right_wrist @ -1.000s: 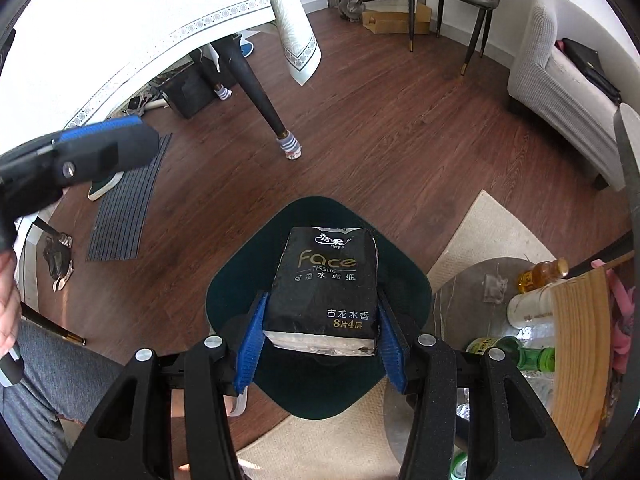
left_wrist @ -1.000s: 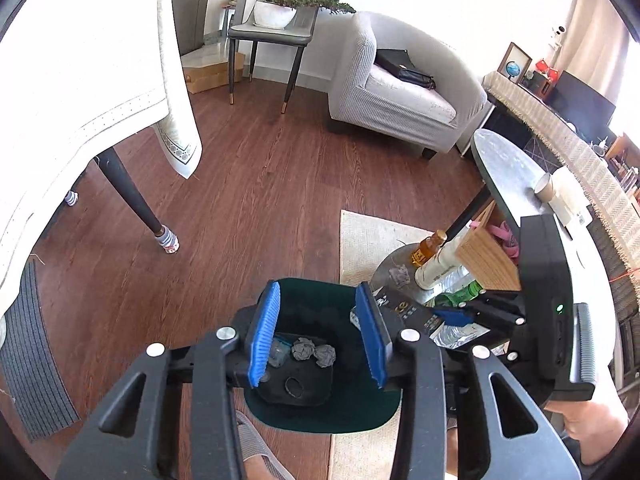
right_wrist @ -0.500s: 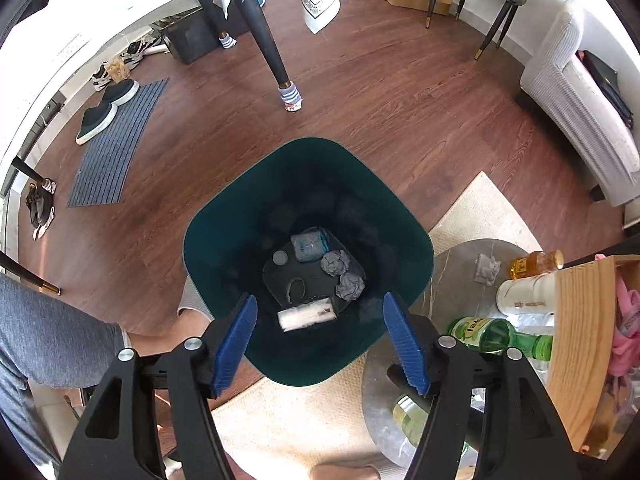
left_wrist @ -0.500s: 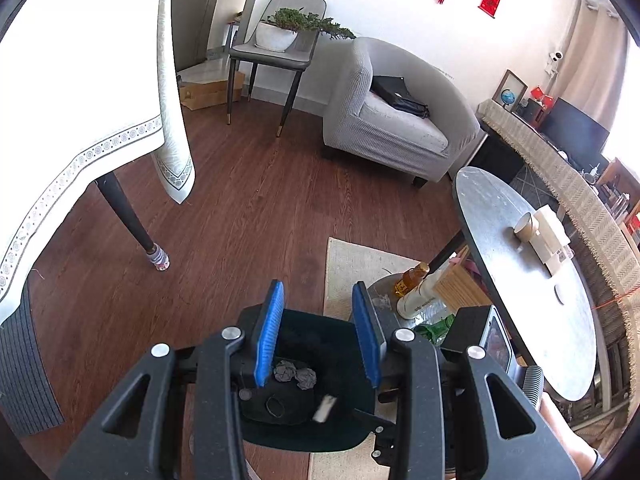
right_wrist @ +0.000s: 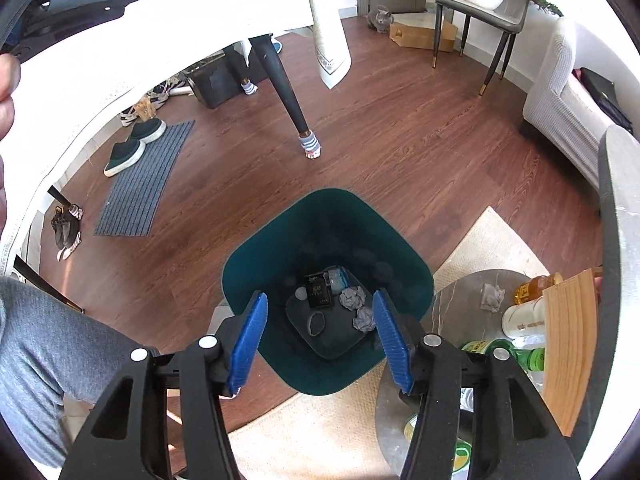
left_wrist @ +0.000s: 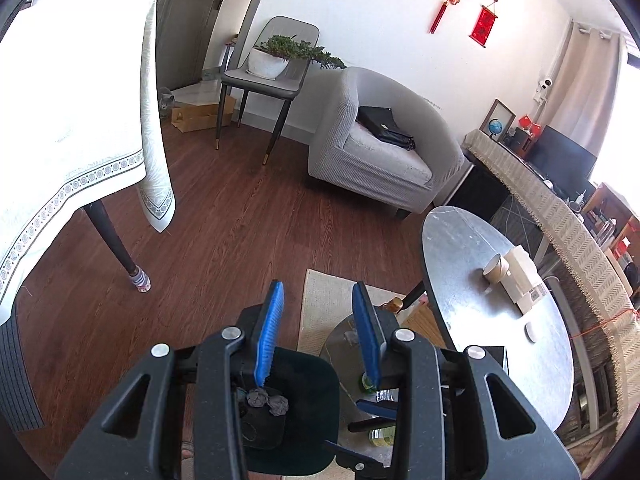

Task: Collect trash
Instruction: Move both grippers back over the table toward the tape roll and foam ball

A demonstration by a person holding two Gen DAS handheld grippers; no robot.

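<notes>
Both grippers' jaws gape empty; the right gripper (right_wrist: 318,334) partly hides the bin (right_wrist: 404,268).

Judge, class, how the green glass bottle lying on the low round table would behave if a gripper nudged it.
The green glass bottle lies on its side, so it would probably roll. Glass looks smooth, likely slippery between the right gripper pads. It sits on the low round table among other bottles, so a nudge may knock them.

Dark wood floor (left_wrist: 224,216), grey armchair (left_wrist: 380,156), white wall (left_wrist: 372,32), beige rug (right_wrist: 480,248)
</notes>
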